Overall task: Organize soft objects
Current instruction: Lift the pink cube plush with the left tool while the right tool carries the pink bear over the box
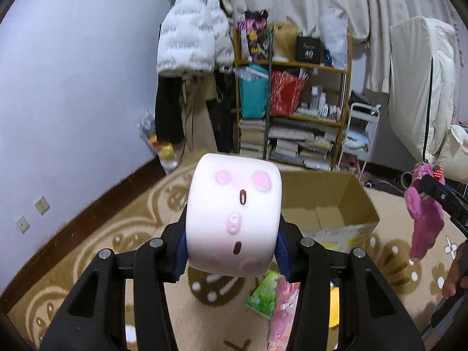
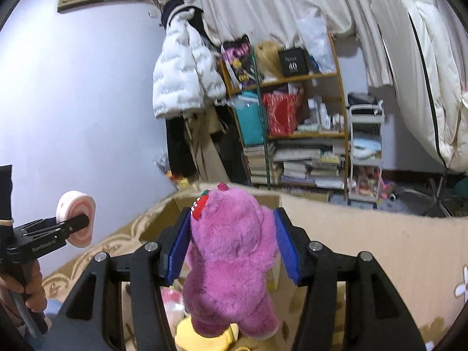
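My left gripper (image 1: 232, 234) is shut on a white soft toy (image 1: 234, 216) with pink spots and a small face, held in the air above the carpet. It also shows in the right wrist view (image 2: 76, 219) at the left. My right gripper (image 2: 234, 245) is shut on a pink plush bear (image 2: 234, 260) with a strawberry on its head, held over the open cardboard box (image 2: 365, 248). The bear also shows in the left wrist view (image 1: 424, 216) at the right, next to the box (image 1: 330, 201). More soft items lie below: a green packet (image 1: 263, 295) and a yellow toy (image 2: 199, 336).
A beige patterned carpet (image 1: 122, 234) covers the floor. A wooden shelf (image 1: 292, 111) full of books and bags stands at the back wall, with a white jacket (image 1: 193, 29) hanging to its left and a white trolley (image 1: 359, 134) to its right.
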Available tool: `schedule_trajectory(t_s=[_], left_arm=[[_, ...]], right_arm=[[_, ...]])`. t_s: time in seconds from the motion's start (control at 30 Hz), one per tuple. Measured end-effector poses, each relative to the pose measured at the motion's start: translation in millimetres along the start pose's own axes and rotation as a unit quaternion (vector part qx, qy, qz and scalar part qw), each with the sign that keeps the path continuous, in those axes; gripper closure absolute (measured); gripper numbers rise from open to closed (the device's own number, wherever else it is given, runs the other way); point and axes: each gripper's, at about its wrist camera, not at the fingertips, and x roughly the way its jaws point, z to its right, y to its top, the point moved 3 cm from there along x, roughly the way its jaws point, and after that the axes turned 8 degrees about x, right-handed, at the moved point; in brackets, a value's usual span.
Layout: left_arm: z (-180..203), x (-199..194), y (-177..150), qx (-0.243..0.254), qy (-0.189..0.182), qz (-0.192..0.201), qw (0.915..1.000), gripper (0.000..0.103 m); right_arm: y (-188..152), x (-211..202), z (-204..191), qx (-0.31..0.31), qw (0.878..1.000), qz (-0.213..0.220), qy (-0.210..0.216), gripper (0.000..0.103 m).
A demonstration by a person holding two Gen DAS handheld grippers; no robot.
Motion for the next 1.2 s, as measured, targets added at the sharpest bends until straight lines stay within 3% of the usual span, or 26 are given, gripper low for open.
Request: schedule_trajectory(t_s=[0.47,0.83,1.2], left_arm=[[16.3,22.8,38.2,0.010,-0.008,0.038,0.9992,0.056],[24.3,57.2,34.2,0.011,-0.031,0.036,0.9988,0.056],[38.0,88.3,22.1,0.021,-0.044,0.019,0.9986,0.055]], right_arm=[[30.9,23.3,-8.8,-0.017,0.999,0.036,0.000,0.044],[46.8,57.7,-7.2,-0.031,0.998,0.045,-0.020,0.043],[33.0,92.1,-1.2,-0.052,0.998,0.027,-0.037,0.043]])
